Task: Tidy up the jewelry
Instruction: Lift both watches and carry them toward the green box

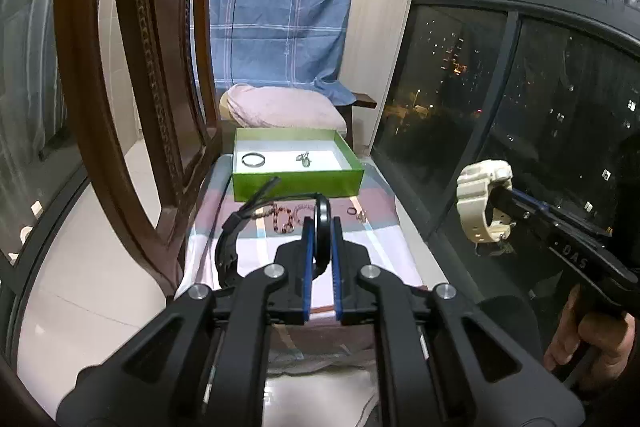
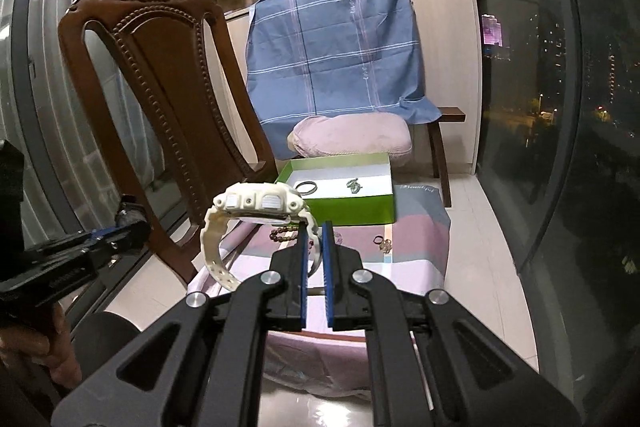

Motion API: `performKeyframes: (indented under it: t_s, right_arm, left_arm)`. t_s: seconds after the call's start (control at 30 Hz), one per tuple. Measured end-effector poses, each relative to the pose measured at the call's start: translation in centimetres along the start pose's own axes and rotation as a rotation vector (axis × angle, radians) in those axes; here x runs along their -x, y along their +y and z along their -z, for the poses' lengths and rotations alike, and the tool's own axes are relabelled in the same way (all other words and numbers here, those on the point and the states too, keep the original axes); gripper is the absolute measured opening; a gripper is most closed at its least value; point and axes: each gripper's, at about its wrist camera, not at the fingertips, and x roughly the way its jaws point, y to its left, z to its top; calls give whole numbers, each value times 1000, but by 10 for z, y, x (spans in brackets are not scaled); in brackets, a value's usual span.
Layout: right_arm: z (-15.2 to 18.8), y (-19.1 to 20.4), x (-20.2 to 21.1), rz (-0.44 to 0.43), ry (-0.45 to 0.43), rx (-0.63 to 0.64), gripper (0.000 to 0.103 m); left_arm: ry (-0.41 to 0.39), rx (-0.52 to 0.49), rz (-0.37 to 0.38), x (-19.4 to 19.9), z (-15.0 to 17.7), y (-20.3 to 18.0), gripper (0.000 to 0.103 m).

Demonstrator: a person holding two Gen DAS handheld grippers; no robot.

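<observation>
Right claw (image 2: pixel 315 233) grips a white watch (image 2: pixel 256 203) by its strap, face up, band curling toward 7 o'clock; left claw (image 1: pixel 321 231) clamps a black watch (image 1: pixel 320 223) edge-on. The bench cover (image 2: pixel 420 189) reads "Beautiful".

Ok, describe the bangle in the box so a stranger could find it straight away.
Start at the green box on the striped cloth, in front of the pink cushion. On its white floor lie two things, and the bangle is the one nearer the wooden chair. It is a plain thin dark ring lying flat, unlike the small knobbly metal trinket beside it.
</observation>
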Motion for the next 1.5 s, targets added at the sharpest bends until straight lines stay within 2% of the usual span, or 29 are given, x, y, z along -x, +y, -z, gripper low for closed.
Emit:
performKeyframes:
  t_s: [0.43,0.7,1.0,1.27,1.5]
  right_arm:
    - [1,3,22,-1,-35,5,7]
    - [3,3,23,-5,-32,4,7]
    - [2,-6,2,-6,11,-11,7]
    - [-11,-12,-23,-2,14,-15,7]
    - [-9,-22,-45,-2,40,-31,7]
  left_arm:
    - [-7,-5,4,21,6,-9,8]
    - [5,-12,3,17,5,-11,8]
    - [41,-5,1,-2,8,-8,8]
    - [50,-7,6,-23,-7,-5,8]
    - [73,6,7,-47,-11,1,8]
